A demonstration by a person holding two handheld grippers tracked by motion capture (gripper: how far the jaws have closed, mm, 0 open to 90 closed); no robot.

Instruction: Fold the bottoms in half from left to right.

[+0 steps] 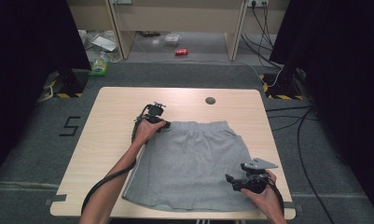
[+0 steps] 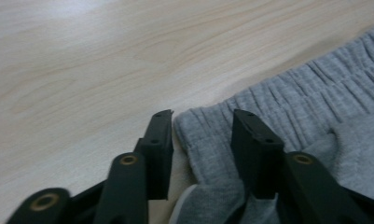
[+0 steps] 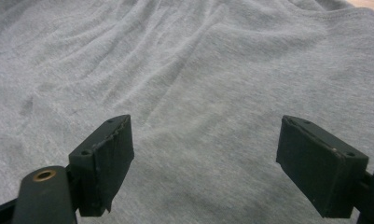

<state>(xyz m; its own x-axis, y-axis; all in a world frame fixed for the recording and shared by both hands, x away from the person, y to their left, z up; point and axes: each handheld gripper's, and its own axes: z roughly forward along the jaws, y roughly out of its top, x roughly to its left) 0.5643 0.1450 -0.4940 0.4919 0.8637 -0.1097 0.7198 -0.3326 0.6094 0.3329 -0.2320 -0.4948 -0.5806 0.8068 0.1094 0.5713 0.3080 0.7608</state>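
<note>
Grey shorts flat, left hand-held gripper straddling waistband corner, seemingly unclamped.

Even, soft light falls on the table from above; the room darkens to near black at three and nine o'clock. Shadows are faint. A pale sheen lies on the wood toward eleven o'clock in the left gripper view. All pictures are slightly soft.

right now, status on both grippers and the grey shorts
Left gripper open, jaws astride the waistband corner of the grey shorts. Right gripper open wide above the fabric near the hem. Shorts flat on table. Nothing in the way.
</note>
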